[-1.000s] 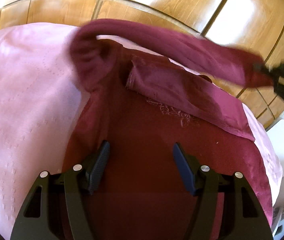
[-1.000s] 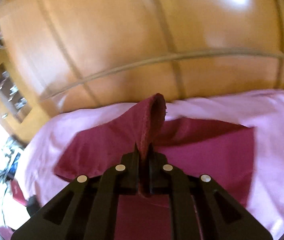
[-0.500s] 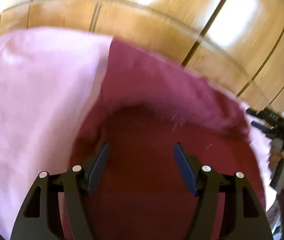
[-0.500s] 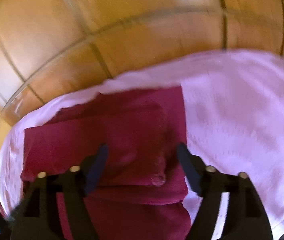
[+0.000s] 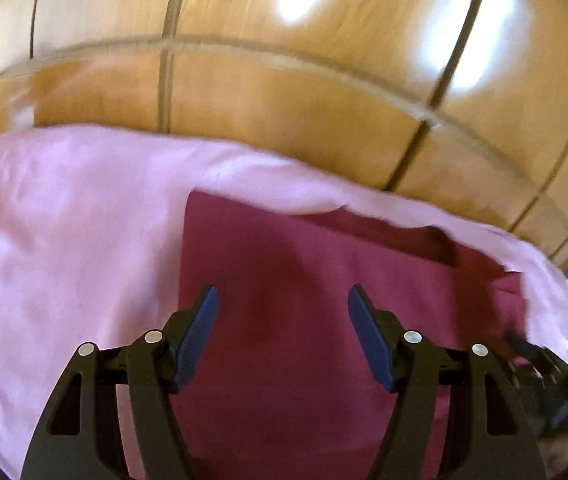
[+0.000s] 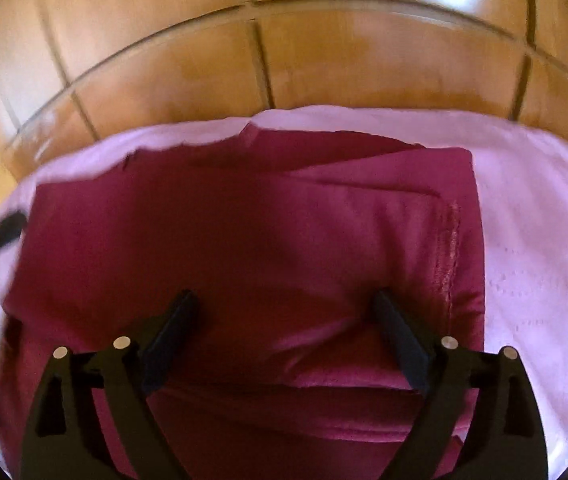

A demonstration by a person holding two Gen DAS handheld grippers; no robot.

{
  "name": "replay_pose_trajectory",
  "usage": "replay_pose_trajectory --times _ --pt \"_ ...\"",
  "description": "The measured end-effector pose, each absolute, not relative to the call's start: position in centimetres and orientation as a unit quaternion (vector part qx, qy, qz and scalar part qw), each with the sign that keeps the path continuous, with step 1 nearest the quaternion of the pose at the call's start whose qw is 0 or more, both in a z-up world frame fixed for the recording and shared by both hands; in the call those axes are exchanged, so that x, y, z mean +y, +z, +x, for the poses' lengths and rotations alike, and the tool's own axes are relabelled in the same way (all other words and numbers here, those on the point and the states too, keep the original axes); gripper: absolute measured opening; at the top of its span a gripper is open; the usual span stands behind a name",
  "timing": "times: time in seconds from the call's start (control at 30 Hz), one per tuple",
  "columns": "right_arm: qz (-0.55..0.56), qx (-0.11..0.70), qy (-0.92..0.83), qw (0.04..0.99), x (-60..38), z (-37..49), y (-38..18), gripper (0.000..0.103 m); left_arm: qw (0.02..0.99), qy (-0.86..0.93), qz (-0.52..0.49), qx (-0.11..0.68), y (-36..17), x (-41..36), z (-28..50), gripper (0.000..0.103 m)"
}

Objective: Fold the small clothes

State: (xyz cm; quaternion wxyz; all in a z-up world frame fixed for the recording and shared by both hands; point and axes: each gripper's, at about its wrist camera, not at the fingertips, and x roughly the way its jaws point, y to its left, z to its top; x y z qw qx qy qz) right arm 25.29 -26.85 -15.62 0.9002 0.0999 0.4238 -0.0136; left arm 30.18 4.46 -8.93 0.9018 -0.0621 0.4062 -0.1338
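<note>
Pink bedsheet [image 6: 539,240] backs the work, wood panelling [image 6: 323,60] beyond. Right gripper [image 6: 284,332] jaws, just opened wide, are empty over the maroon garment [image 6: 244,240], laid flat mid-sheet for folding. Left gripper [image 5: 284,320] is part-open and empty.

The right gripper [image 6: 284,312], a second ago clamped on the raised sleeve of the dark red knit garment [image 6: 244,240], no longer pinches it: its jaws have just been opening and now stand wide, with nothing pressed between them. The sleeve [image 6: 383,208], then arched up ahead of the fingers, now lies flat across the garment's body beyond the right fingertip. Ahead of the left gripper [image 5: 282,308], the garment shows a straight folded edge instead of the lifted sleeve, and more pink textured bedcover [image 5: 64,240] appears to its left.
</note>
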Motion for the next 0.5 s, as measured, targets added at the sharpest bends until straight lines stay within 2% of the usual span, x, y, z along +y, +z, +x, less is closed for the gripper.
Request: replay_pose_trajectory --times 0.07,0.17,0.3,0.4,0.43,0.47,0.5 --pt "0.081 0.418 -0.016 0.905 -25.7 25.3 -15.9 0.096 0.888 -0.120 -0.065 0.440 -11.4 5.1 31.3 0.064" --pt "0.076 0.419 -0.016 0.904 -25.6 25.7 -16.3 0.099 0.902 -0.129 -0.051 0.409 -12.7 5.3 30.4 0.064" --pt "0.084 0.420 -0.010 0.903 -26.4 25.5 -16.5 0.101 0.899 -0.124 -0.048 0.418 -12.1 5.5 30.5 0.064" --pt "0.085 0.418 -0.010 0.904 -26.5 25.4 -16.5 0.101 0.910 -0.089 -0.018 0.404 -9.8 4.2 29.1 0.064" --pt "0.086 0.418 -0.010 0.904 -26.6 25.5 -16.4 0.101 0.918 -0.090 -0.011 0.386 -9.1 3.9 28.3 0.068" --pt "0.085 0.418 -0.010 0.904 -26.6 25.5 -16.4 0.101 0.924 -0.098 -0.002 0.371 -8.6 3.6 27.6 0.077" --pt "0.084 0.418 -0.011 0.904 -26.6 25.5 -16.4 0.101 0.926 -0.104 0.016 0.361 -8.6 3.0 27.0 0.079"
